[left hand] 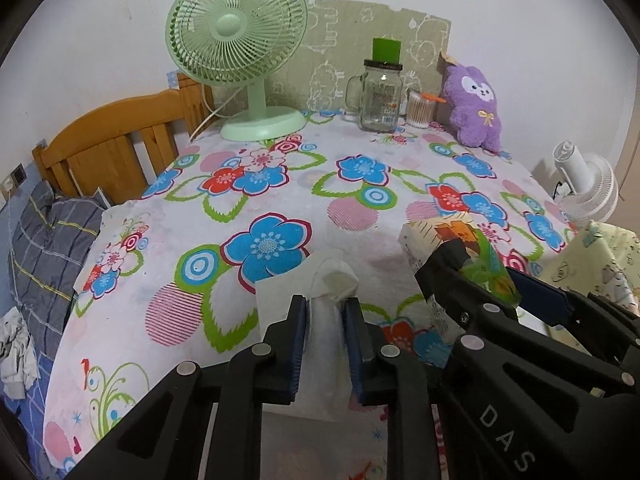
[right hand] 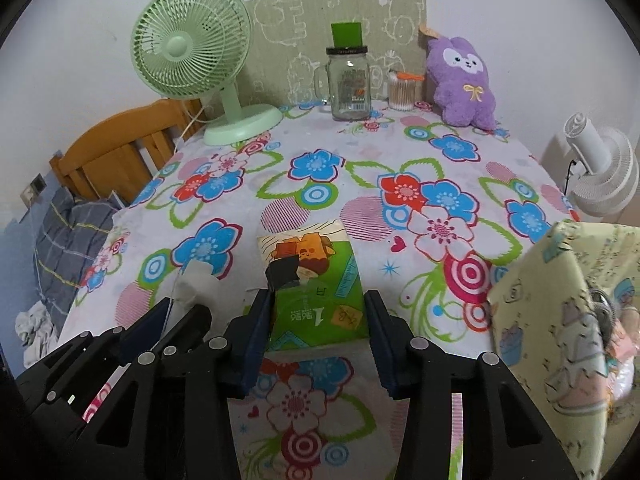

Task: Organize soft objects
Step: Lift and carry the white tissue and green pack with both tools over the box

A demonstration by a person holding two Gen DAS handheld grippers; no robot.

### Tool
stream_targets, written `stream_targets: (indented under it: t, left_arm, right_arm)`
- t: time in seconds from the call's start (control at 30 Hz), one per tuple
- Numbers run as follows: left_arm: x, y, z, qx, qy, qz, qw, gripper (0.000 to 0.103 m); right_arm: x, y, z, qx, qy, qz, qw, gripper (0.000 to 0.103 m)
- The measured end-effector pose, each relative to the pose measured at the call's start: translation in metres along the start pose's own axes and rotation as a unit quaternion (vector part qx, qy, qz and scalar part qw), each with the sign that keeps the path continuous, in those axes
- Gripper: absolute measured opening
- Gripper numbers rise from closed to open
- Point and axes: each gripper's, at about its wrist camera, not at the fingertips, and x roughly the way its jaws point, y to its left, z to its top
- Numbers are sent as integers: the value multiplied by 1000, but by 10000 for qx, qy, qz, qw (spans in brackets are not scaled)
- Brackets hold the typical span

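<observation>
My left gripper (left hand: 326,312) is shut on a white tissue (left hand: 334,280) and holds it over the near part of the floral tablecloth (left hand: 280,184). The tissue also shows in the right wrist view (right hand: 196,280), left of the pack. My right gripper (right hand: 316,308) stands around a green tissue pack (right hand: 316,280) with a cartoon print, its pads at both sides of the pack. The pack shows tilted in the left wrist view (left hand: 460,256). A black tab sticks up from the pack's opening. A purple plush toy (left hand: 474,104) leans against the back wall.
A green desk fan (left hand: 240,60) stands at the back left. A glass jar mug (left hand: 378,96) and a cotton swab tub (left hand: 420,110) stand at the back. A white fan (right hand: 600,168) is at the right. A yellow patterned box (right hand: 568,320) is at the near right. A wooden headboard (left hand: 112,140) is left.
</observation>
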Motion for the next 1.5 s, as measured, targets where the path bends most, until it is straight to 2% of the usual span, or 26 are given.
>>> stream_targets:
  t: [1.0,1.5]
  left_arm:
    - [-107,-29,1,124,-837,-90,9964,14]
    - [-122,-56,4,216,-990,-204,9946,14]
  right_arm:
    - [-123,-10,-7,-164,-861,0,9962,50]
    - [-149,-32,-7,-167,-1055,-104,9942,50]
